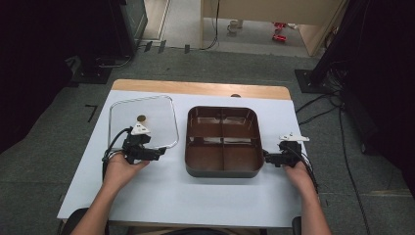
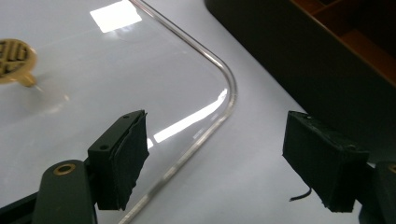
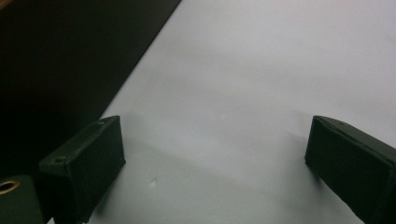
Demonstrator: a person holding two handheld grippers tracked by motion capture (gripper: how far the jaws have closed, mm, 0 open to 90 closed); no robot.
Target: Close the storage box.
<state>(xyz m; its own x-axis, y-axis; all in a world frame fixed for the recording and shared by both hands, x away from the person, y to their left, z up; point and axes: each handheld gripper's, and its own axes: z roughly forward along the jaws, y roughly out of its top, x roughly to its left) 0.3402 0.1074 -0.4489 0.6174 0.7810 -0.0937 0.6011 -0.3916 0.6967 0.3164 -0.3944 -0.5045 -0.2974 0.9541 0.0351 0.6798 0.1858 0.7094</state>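
Observation:
A clear lid (image 1: 142, 122) with a small gold knob (image 1: 141, 118) lies flat on the white table, left of a brown four-compartment tray (image 1: 222, 172). My left gripper (image 1: 161, 152) is at the lid's near right corner. In the left gripper view the lid (image 2: 116, 79) has its rounded rim running between the jaws of my left gripper (image 2: 215, 163), which stand open and do not press on it. The knob (image 2: 14, 58) is at the far left and the tray's dark wall (image 2: 299, 51) at the upper right. My right gripper (image 1: 266, 157) is beside the tray's right wall. Seen in its own view, my right gripper (image 3: 215, 163) is open over bare table, the tray (image 3: 60, 60) to its left.
The white table top (image 1: 186, 196) has bare room in front of the tray and lid. A wooden strip (image 1: 200, 88) borders the far edge. Cables (image 1: 318, 103) lie on the grey floor to the right, and dark stands flank the table.

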